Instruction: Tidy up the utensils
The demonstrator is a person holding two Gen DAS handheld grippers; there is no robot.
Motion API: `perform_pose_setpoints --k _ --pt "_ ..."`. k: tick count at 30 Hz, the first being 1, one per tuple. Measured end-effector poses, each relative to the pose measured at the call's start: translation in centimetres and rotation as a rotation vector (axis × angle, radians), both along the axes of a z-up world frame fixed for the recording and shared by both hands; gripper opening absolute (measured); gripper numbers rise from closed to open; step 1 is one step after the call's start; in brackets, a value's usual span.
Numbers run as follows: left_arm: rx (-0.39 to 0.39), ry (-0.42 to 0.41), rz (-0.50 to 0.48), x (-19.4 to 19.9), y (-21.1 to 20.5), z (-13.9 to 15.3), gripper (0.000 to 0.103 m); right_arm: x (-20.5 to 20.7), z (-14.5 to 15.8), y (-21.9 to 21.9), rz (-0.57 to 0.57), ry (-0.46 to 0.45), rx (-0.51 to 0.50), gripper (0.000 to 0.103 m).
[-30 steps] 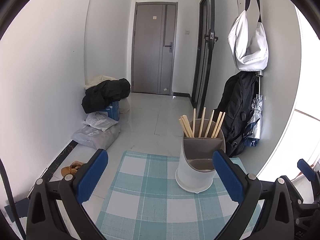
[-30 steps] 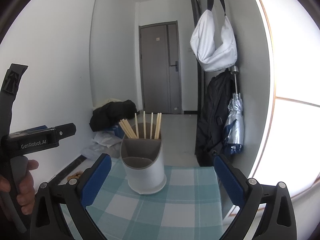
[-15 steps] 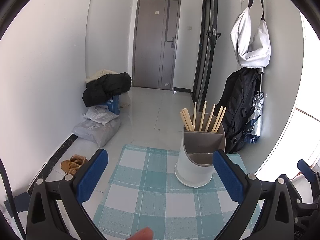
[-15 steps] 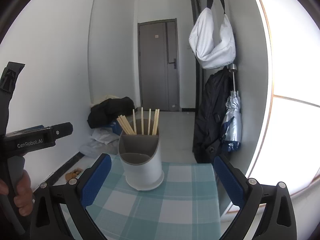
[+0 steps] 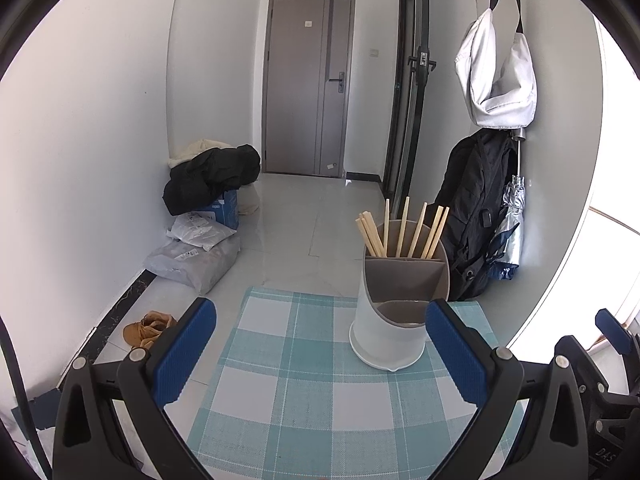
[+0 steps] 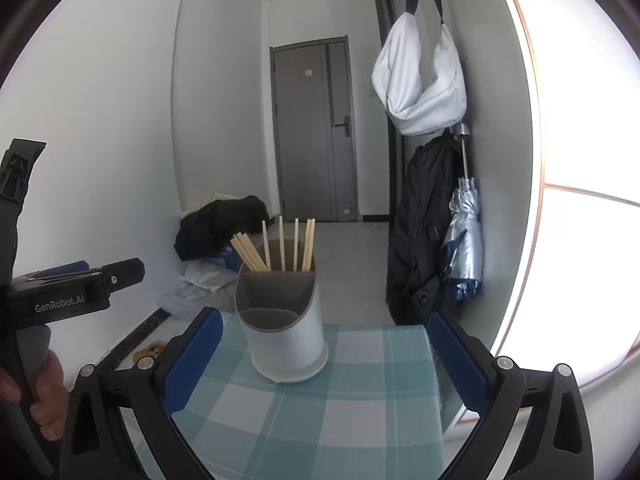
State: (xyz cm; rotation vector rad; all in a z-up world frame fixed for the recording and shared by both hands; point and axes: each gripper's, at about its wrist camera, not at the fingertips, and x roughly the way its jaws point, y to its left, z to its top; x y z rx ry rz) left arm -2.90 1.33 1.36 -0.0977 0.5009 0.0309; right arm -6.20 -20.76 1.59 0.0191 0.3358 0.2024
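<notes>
The utensil holder (image 5: 394, 304) stands right of centre in the left wrist view, on the checked mat (image 5: 304, 384), with the chopsticks (image 5: 402, 232) all upright in its rear compartment — so the sorting looks finished or nearly so. No loose utensils show on the mat. The front compartment's bottom is hidden by its wall. The left gripper (image 5: 320, 344) and right gripper (image 6: 326, 358) both hang empty, fingers spread wide. The mat's near edge is cut off — anything lying there cannot be seen.

Holder (image 5: 394, 312) compartment floors hidden.
</notes>
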Motion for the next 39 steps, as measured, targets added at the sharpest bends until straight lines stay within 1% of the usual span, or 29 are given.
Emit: perform_pose_setpoints --k 3,9,11,16,34,39 --pt "0.008 -0.002 0.005 -0.07 -0.1 -0.01 0.102 0.05 -0.06 -0.01 -0.005 0.001 0.0 0.103" --pt "-0.005 0.008 0.009 0.03 0.1 -0.07 0.102 0.04 -0.04 0.02 -0.007 0.001 -0.001 0.103" --pt "0.0 -0.002 0.003 -0.12 0.02 0.04 0.102 0.1 -0.1 0.03 -0.007 0.001 -0.002 0.103" --pt "0.02 0.004 -0.007 -0.07 -0.45 -0.09 0.102 0.14 -0.17 0.03 -0.009 -0.001 -0.01 0.103" --pt "0.006 0.018 0.011 0.1 -0.24 -0.18 0.102 -0.02 -0.13 0.12 -0.014 -0.007 -0.015 0.103" --pt "0.015 0.011 0.01 -0.02 -0.4 -0.2 0.102 -0.01 -0.11 0.12 -0.013 -0.007 -0.015 0.103"
